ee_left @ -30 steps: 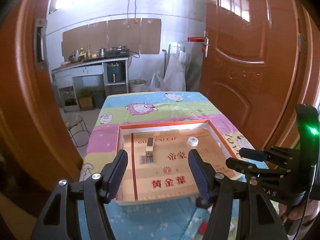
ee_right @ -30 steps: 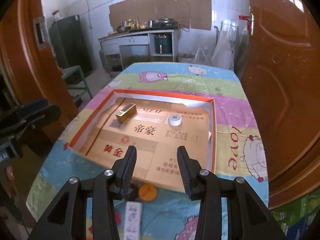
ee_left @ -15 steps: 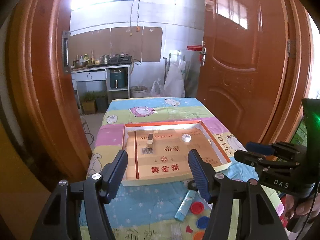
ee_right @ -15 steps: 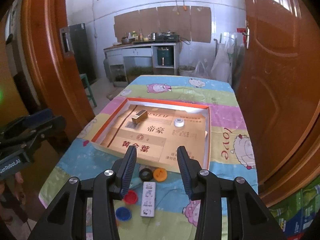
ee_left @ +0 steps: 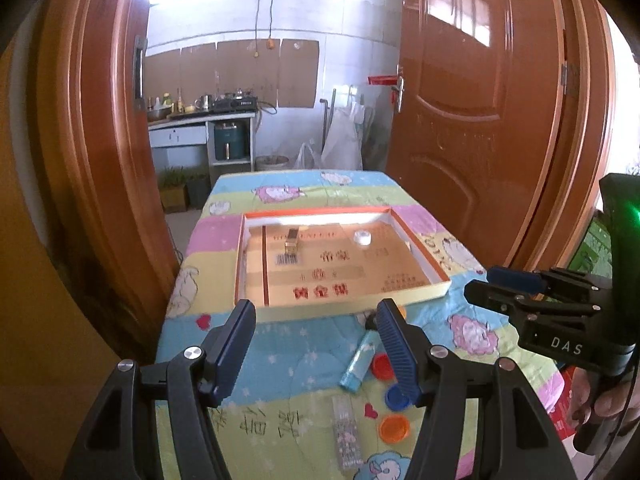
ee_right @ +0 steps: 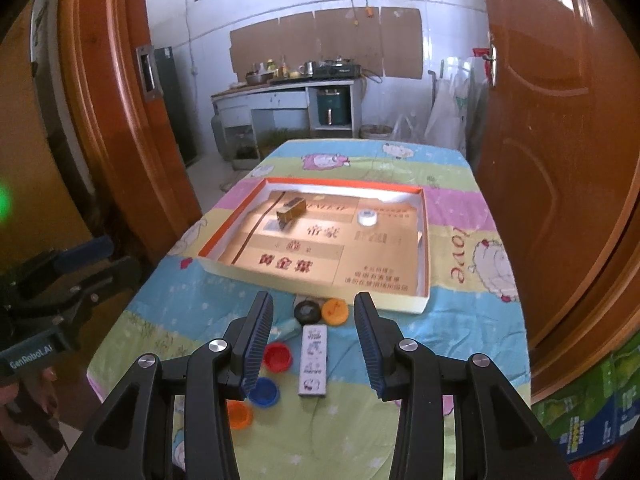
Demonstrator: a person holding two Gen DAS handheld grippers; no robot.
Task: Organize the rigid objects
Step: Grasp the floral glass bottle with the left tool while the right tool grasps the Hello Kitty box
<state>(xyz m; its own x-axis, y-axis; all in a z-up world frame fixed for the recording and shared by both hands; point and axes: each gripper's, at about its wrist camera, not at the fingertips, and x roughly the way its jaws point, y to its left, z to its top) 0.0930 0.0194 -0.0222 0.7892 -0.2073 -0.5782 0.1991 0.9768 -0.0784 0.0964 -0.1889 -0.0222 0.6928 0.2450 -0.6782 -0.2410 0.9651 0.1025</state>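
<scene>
A shallow cardboard tray with an orange rim lies on the cartoon-print tablecloth. Inside it are a small gold box and a white cap. In front of the tray lie a blue tube, a white patterned stick, and red, blue, orange and black caps. My left gripper is open and empty, above the table's near end. My right gripper is open and empty, above the stick.
Brown wooden doors flank the table on both sides. A kitchen counter with pots stands at the far wall. The right gripper shows at the right edge of the left wrist view. Coloured cartons sit low at the right.
Both grippers have drawn back from the tray. It now looks smaller and farther, and the caps, tube and stick on the near cloth have come into view. Jaw openings are unchanged.
</scene>
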